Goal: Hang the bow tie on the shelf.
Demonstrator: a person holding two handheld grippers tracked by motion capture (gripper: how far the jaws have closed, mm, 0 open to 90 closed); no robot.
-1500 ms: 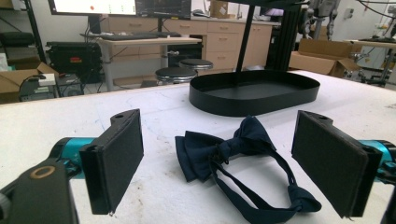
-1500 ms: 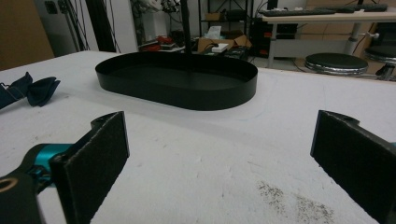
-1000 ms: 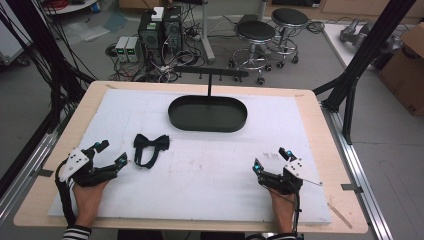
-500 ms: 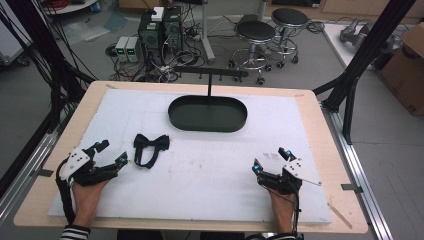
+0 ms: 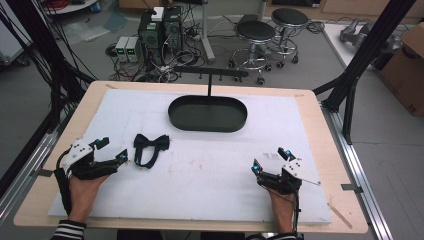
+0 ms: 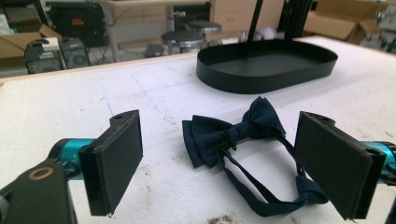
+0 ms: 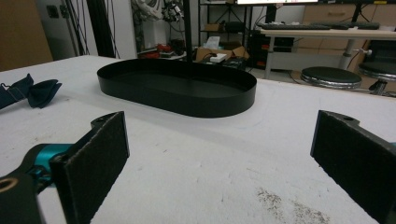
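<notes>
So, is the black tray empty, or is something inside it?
Empty. The black tray shows a bare floor in both gripper views; the bow tie lies outside it on the white mat.

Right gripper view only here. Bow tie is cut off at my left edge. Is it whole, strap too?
Observer: Yes. The bow tie lies flat on the white mat, strap looped toward the person.
Operator: Left tongs on it?
Observer: No. The left tongs are open, with the bow tie just ahead of them, not gripped.
Operator: What tops the post at the tray?
Observer: A black bar with small pegs, above the tray.
</notes>
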